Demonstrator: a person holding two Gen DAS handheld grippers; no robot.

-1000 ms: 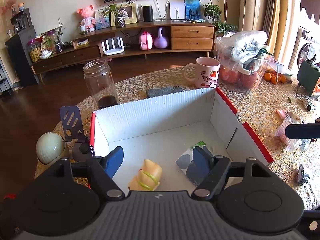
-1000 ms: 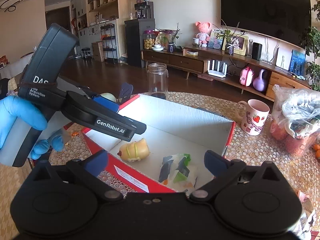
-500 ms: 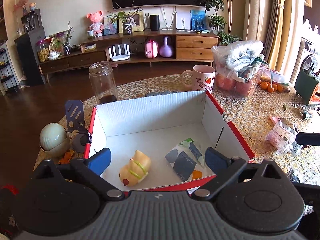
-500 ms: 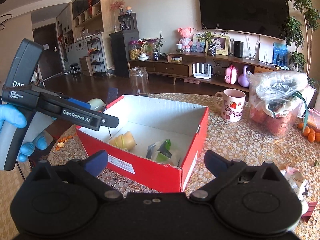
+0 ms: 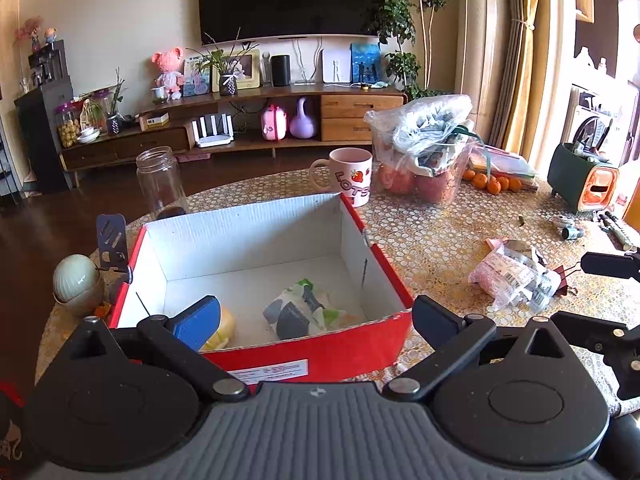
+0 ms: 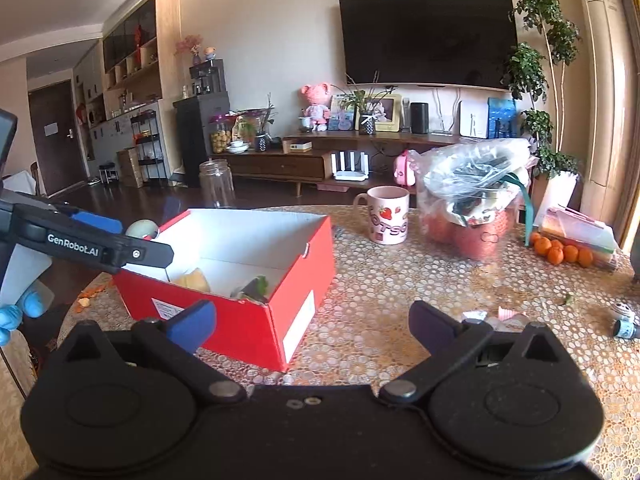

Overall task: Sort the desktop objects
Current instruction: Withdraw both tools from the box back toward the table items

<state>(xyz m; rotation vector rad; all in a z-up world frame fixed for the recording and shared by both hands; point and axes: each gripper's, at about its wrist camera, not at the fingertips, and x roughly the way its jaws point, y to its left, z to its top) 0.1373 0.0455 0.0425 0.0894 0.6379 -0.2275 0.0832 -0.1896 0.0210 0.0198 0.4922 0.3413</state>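
A red cardboard box (image 5: 280,360) with a white inside stands on the table; it also shows in the right wrist view (image 6: 248,320). In it lie a yellow toy (image 5: 220,330) and a grey-green packet (image 5: 304,312). My left gripper (image 5: 316,320) is open and empty, above the box's near wall. My right gripper (image 6: 312,324) is open and empty, to the right of the box, over the table. A crumpled plastic packet (image 5: 516,276) lies on the table to the right of the box, with a small vial (image 6: 626,328) further right.
A pink mug (image 5: 352,176), a glass jar (image 5: 160,180) and a plastic bag of fruit (image 5: 424,148) stand behind the box. Oranges (image 6: 560,252) lie at the right. A white bowl (image 5: 76,280) and a black clip stand (image 5: 112,240) are left of the box.
Both grippers have drawn back and up from the box. The left gripper has opened wider, leaving the packet in the box. The right gripper has swung to the right.
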